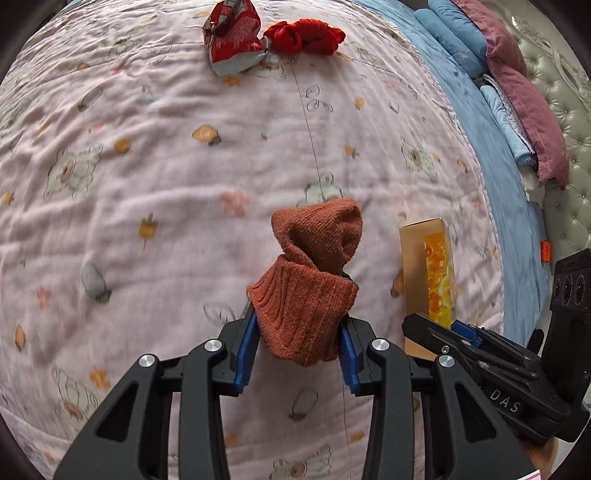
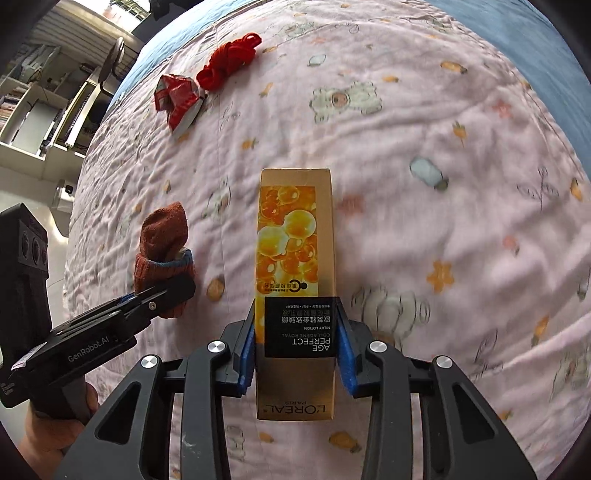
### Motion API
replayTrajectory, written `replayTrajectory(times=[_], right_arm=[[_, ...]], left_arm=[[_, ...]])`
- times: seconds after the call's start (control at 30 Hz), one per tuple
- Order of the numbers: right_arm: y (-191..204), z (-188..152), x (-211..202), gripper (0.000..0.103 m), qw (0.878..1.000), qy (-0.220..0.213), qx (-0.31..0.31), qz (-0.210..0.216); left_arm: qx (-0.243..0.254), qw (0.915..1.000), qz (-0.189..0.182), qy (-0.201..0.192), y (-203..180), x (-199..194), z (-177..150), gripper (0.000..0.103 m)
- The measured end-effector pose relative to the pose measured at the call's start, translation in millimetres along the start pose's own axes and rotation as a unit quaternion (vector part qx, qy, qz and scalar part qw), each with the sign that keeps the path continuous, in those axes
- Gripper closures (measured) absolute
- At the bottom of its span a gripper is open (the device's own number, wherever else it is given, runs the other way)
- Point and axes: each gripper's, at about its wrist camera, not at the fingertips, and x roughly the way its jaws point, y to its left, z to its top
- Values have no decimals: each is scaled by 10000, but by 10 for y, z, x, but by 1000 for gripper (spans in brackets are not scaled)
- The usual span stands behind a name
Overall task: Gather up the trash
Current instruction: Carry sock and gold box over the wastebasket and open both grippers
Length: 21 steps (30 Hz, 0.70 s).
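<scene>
— What's in each claw?
— My left claw (image 1: 299, 332) grips a rolled brown sock (image 1: 310, 280); my right claw (image 2: 297, 350) clamps a lotion box (image 2: 295, 236), both above the bed (image 1: 147, 184).
— Anything else?
— A crumpled red wrapper (image 1: 234, 33) touching a red cloth (image 1: 304, 35) near the bed's far edge.

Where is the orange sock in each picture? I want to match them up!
Left wrist view: the orange sock is in the middle, low down, pinched in the left claw.
Right wrist view: the same sock is at the left, beside the yellow box that the right claw holds.
Shared landmark: the red wrapper on the pink blanket.
</scene>
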Motion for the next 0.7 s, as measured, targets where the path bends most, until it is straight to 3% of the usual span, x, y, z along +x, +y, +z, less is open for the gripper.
replayTrajectory(times=[0.13,0.43,0.7], right_arm=[[-90,-458,-109,67,9980,138,534,302],[-123,-1449,-386,67,9959,114,829,339],[-320,-2277,-684,67,9931,103,1133,301]], left_arm=[[49,9999,-27,126,9,-115,-435,65],[544,9975,-24,449,-66,-347,-1391,65],[1216,9895,-24,785,-318,-510,-2099,65]])
